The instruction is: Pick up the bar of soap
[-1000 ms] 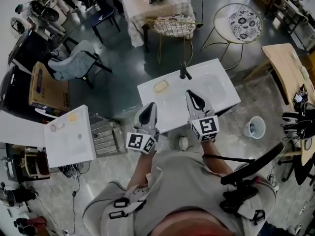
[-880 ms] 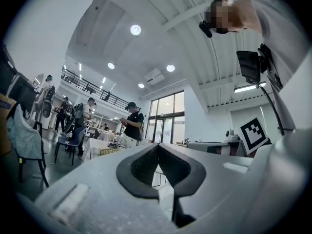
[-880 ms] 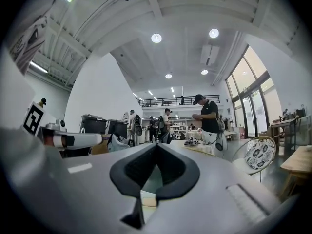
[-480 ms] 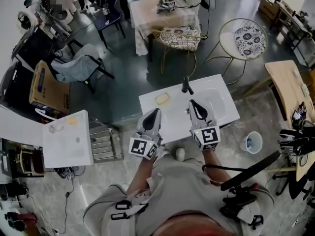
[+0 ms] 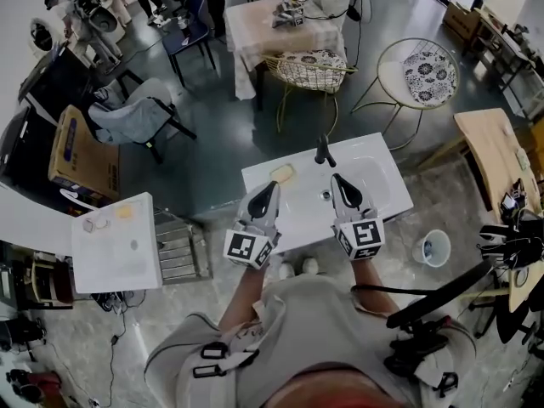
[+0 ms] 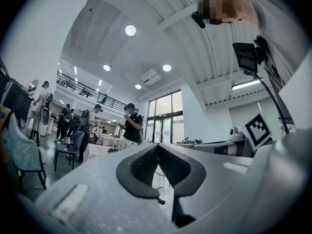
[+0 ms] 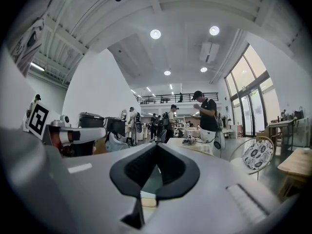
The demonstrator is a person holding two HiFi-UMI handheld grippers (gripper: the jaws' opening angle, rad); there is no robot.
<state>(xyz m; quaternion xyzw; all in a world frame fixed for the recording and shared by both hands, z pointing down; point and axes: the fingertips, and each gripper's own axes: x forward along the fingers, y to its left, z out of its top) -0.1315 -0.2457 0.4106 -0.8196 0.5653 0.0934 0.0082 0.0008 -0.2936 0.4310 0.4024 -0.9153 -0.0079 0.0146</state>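
White rectangular sink top (image 5: 297,206) fills the middle of the head view, with a black tap (image 5: 323,151) at its far edge. The pale yellow bar of soap (image 5: 282,173) lies untouched near its far left corner. The left gripper (image 5: 270,185) hovers just short of the soap, and the right gripper (image 5: 338,179) is over the top beside the tap. Each carries a cube with black-and-white square markers. Print on the brown cardboard box (image 5: 72,151) on the floor is too small to read. Compared with a second ago, both grippers reach farther across the top and the left tip is nearer the soap.

Left gripper view: the dark-padded jaws meet tip to tip, with nothing between them.

Right gripper view: its jaws are likewise pressed together and empty.
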